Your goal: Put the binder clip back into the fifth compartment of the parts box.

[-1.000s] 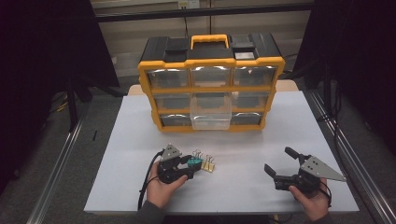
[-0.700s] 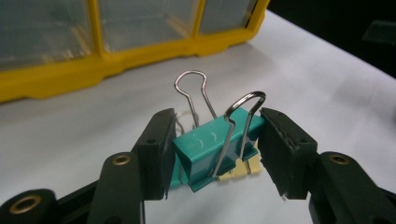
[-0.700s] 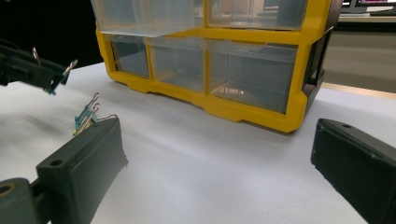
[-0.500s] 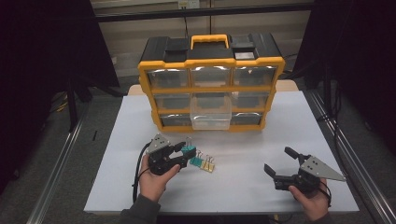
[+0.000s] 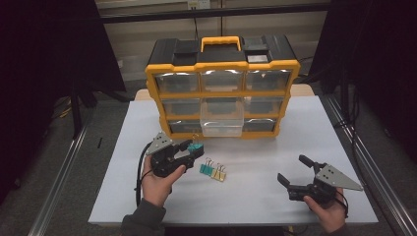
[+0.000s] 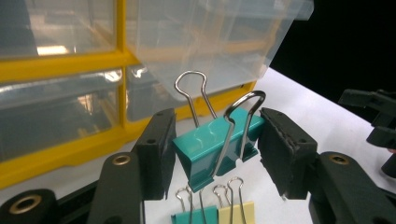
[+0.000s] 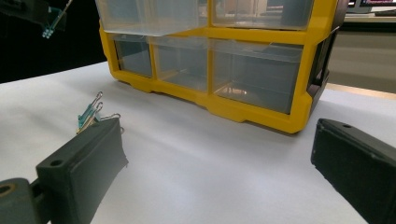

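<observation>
A teal binder clip (image 6: 215,144) is clamped between the jaws of the left gripper (image 5: 189,150), lifted off the desk (image 5: 255,196) just in front of the yellow organizer (image 5: 222,88). 2 more clips, 1 teal (image 5: 206,169) and 1 yellow (image 5: 219,173), are left lying on the desk just right of that gripper. The right gripper (image 5: 295,174) is held near the desk's near right edge, jaws wide apart and empty. 1 clear drawer (image 5: 222,120) is seen pulled out of the organizer's middle column; nothing can be made out inside it.

1. My left gripper (image 5: 192,149) is lifted off the desk, fingers (image 6: 156,149) clamped on a load, pointing forward and right.
2. My right gripper (image 5: 295,171) sits low near the desk's front edge, fingers (image 7: 81,163) spread wide, empty.
</observation>
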Motion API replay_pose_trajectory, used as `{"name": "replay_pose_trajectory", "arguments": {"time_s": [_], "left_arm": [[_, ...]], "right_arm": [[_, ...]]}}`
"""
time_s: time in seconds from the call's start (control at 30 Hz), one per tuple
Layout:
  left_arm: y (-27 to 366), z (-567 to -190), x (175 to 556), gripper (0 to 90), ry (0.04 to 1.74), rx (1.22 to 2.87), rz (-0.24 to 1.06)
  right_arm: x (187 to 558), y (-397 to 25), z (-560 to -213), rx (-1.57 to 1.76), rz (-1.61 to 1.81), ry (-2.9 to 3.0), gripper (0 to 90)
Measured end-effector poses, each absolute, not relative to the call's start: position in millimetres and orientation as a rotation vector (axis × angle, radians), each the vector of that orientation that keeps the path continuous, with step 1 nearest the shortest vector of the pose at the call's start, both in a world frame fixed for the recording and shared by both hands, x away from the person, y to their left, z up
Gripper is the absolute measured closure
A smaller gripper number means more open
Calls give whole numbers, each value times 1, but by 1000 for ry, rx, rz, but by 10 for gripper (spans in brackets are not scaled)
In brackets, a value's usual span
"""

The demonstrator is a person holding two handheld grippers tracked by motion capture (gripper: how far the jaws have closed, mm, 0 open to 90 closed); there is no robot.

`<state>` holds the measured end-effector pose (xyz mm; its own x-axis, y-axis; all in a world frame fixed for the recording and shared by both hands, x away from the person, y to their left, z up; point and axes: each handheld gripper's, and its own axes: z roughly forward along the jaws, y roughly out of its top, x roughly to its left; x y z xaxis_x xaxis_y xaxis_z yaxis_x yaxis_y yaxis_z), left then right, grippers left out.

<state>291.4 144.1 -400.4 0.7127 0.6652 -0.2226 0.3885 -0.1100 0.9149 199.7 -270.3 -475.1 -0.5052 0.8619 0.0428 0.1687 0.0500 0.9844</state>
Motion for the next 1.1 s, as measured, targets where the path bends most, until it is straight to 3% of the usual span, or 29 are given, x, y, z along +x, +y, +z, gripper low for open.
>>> {"name": "replay_pose_trajectory", "arguments": {"time_s": [1.1], "left_arm": [[136, -329, 312, 476, 774, 1688, 317]], "right_arm": [[201, -269, -475, 1028, 1513, 1750, 14]]}}
